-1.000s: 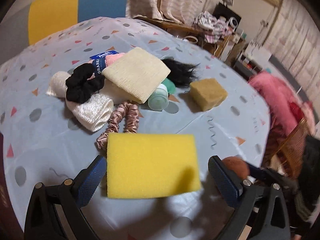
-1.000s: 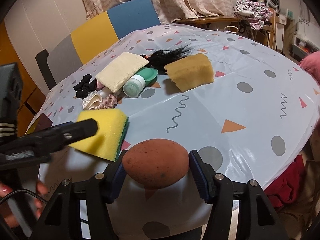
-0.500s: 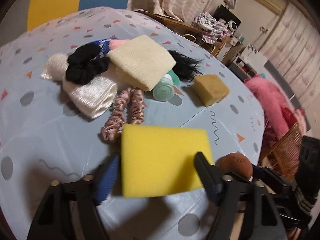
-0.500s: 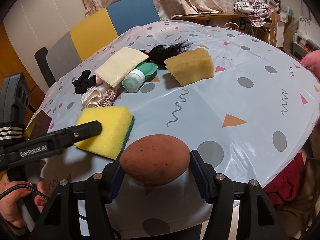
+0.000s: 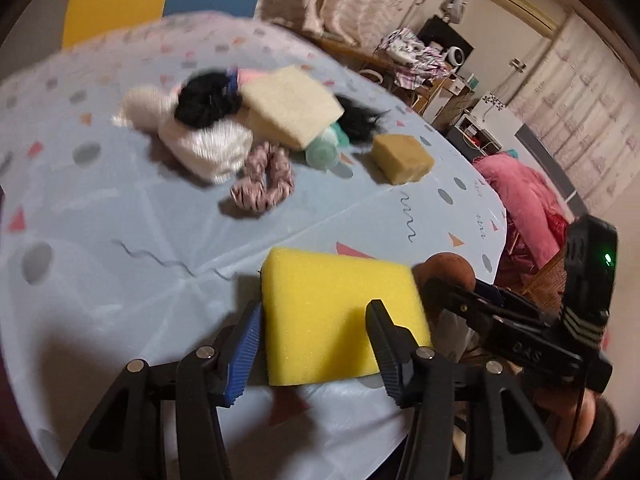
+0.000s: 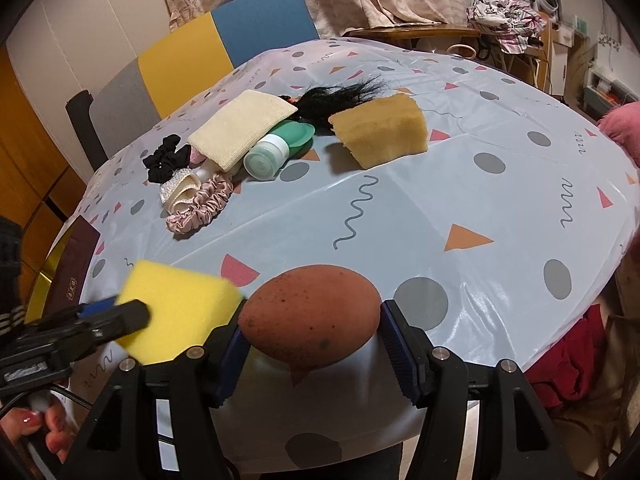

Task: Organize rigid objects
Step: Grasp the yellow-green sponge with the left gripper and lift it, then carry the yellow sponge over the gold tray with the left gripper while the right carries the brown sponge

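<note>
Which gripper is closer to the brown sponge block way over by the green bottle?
Neither clearly. The left gripper clamps the yellow sponge, the right gripper the brown egg-shaped sponge; both sit at the near edge, far from the brown sponge block.

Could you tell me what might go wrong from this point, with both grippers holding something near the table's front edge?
1. The left gripper grips the yellow sponge across part of its width only; the soft foam could squash or twist out.
2. The right gripper pinches the rounded brown egg-shaped sponge, which could squirt free and roll off the table.
3. The two grippers sit close together, so they could collide.
</note>
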Tool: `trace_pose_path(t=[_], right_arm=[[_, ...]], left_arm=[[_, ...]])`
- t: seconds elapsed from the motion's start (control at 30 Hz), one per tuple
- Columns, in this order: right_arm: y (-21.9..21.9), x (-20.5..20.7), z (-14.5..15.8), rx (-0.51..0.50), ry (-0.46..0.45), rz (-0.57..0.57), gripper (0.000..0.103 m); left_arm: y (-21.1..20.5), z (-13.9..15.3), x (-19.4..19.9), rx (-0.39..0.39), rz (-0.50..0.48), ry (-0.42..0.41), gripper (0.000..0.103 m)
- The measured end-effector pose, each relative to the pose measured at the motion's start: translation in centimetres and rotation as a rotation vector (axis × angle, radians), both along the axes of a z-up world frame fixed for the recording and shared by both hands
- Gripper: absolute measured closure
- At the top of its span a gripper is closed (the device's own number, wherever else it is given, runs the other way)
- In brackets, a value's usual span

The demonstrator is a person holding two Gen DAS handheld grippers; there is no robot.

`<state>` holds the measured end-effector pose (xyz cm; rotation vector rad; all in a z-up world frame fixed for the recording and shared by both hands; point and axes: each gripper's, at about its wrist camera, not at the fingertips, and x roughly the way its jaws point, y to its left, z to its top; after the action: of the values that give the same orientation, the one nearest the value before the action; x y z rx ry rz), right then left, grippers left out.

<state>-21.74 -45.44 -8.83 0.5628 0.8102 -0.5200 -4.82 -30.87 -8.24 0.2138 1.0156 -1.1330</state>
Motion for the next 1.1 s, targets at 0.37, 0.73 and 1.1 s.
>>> trace_pose_path(t=[0.37,0.73,1.1], right_arm=[[-0.1,-0.1,0.0,0.010,-0.003,0.000,0.039],[-0.8,-0.4,0.1,0.030,-0.025,-0.021,0.040],[-0.4,-0.3,0.3,0.027,-0.023,-0.007,0.044]], left_arm=[[-2.3,-0.7,-1.2,0.082,-0.013,-0.043,0.015],[-5.1,-0.4,-4.5,0.117,-0.134,-0.255,0.000],[-3.7,-0.8,-3.3,0.099,-0.116,-0.219,0.008]])
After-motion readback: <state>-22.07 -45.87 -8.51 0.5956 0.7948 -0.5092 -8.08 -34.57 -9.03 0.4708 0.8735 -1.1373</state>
